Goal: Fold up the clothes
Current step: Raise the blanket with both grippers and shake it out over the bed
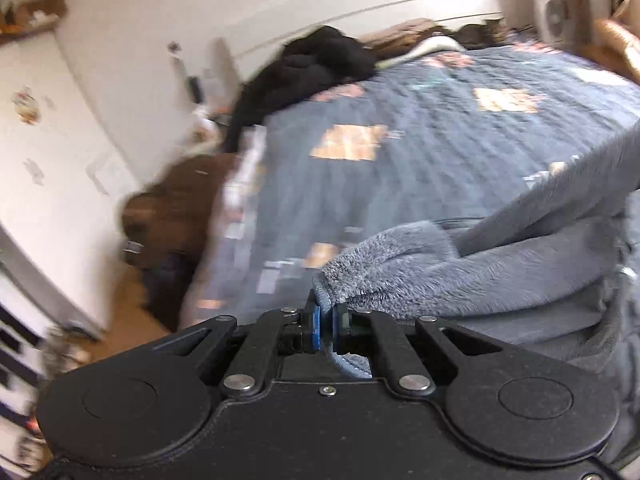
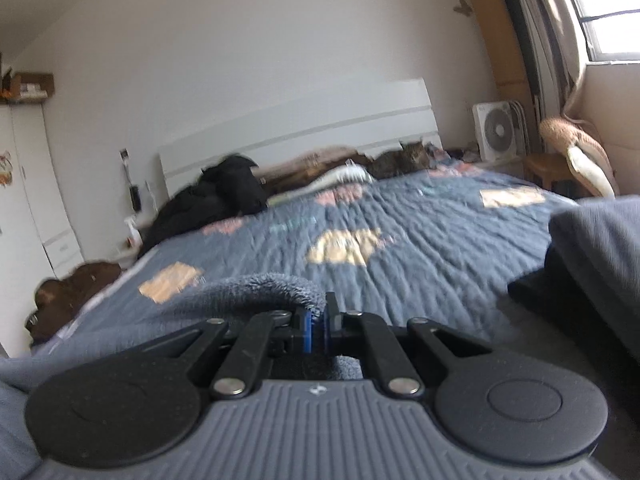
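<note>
Left claw [image 1: 325, 316] clamped on edge of grey fleece garment [image 1: 420, 268], which trails to its right. Right claw [image 2: 319, 322] clamped on same fleece, above bed [image 2: 420, 232].

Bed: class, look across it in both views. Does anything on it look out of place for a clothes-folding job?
Yes. A tabby cat lies by the headboard, and a black garment is heaped unfolded at the bed's far corner. Meanwhile the left gripper and right gripper each pinch the grey fleece garment.

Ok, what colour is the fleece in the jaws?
Grey-blue fleece, clearest in the left wrist view.
</note>
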`<state>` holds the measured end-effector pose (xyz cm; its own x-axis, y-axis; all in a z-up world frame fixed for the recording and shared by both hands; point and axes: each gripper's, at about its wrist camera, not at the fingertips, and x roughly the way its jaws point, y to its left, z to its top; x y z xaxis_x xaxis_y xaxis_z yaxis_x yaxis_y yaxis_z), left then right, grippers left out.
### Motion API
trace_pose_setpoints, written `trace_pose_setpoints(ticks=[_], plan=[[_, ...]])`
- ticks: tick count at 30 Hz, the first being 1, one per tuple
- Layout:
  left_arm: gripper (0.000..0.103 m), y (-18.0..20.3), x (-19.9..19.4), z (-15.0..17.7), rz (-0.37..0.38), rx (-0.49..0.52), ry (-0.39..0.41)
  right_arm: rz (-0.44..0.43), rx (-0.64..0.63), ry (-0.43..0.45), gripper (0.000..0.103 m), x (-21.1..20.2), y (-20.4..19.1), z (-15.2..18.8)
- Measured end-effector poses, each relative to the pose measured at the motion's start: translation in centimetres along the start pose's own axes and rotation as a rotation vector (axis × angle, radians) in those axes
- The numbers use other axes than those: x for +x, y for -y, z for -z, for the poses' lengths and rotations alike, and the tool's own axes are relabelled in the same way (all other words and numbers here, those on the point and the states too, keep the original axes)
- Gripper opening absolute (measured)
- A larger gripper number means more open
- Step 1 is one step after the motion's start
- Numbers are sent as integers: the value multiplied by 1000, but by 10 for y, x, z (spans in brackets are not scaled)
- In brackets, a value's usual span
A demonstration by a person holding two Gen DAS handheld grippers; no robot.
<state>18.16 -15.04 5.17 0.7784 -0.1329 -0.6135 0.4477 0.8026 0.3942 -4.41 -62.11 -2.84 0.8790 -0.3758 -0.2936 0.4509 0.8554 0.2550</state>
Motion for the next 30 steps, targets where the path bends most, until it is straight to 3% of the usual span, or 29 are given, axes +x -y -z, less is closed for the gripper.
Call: trace_pose_setpoints(ticks=[12, 20, 25, 30], plan=[[5, -87, -112, -60, -280, 29, 142, 8, -14, 247, 4, -77, -7, -175], [5, -137, -186, -108, -460, -36, 267, 93, -69, 440, 4, -145, -16, -302], [5, -143, -226, -133, -526, -62, 359, 124, -123, 536, 4, -190, -28, -351], [5, -141, -256, -149, -567, -85, 437, 140, -128, 603, 4, -234, -26, -376]])
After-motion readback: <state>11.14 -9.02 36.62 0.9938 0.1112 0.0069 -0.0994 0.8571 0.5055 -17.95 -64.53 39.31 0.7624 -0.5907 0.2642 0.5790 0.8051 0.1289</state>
